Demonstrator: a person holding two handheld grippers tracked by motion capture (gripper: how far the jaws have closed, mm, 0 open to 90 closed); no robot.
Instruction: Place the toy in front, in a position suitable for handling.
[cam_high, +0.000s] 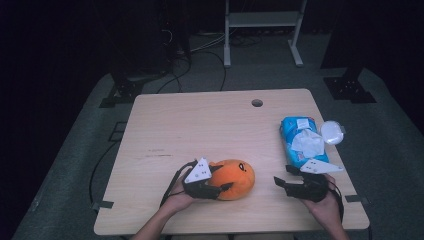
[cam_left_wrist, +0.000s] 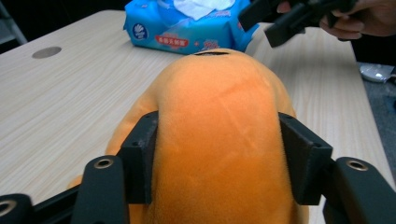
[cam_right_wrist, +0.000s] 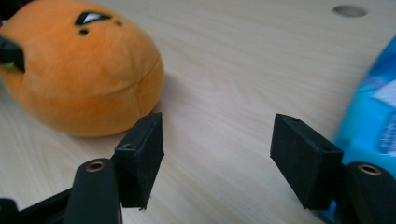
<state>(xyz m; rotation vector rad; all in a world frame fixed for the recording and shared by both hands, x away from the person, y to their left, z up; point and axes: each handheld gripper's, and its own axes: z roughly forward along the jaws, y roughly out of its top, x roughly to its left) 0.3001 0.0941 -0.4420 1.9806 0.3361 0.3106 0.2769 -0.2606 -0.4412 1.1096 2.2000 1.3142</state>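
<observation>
Plush toy (cam_high: 234, 178), orange and round, lies at the near middle of the table (cam_high: 200, 120), and my left gripper (cam_high: 219, 181) has it from the left side. In the left gripper view both pads (cam_left_wrist: 140, 158) press into the fur on either side of the soft body, so I have a hold on it, though only a shallow one on a squashy thing. My right gripper (cam_high: 278, 182) hovers just right of the toy, jaws standing wide with nothing between them. The blue wipes pack (cam_high: 301, 140) lies behind it at the far right, a small white lid (cam_high: 332, 132) beside it. I judge this the grasping step. Next I should firm up the squeeze and lift slowly, keeping my right gripper ready to steady the toy if it slips.
</observation>
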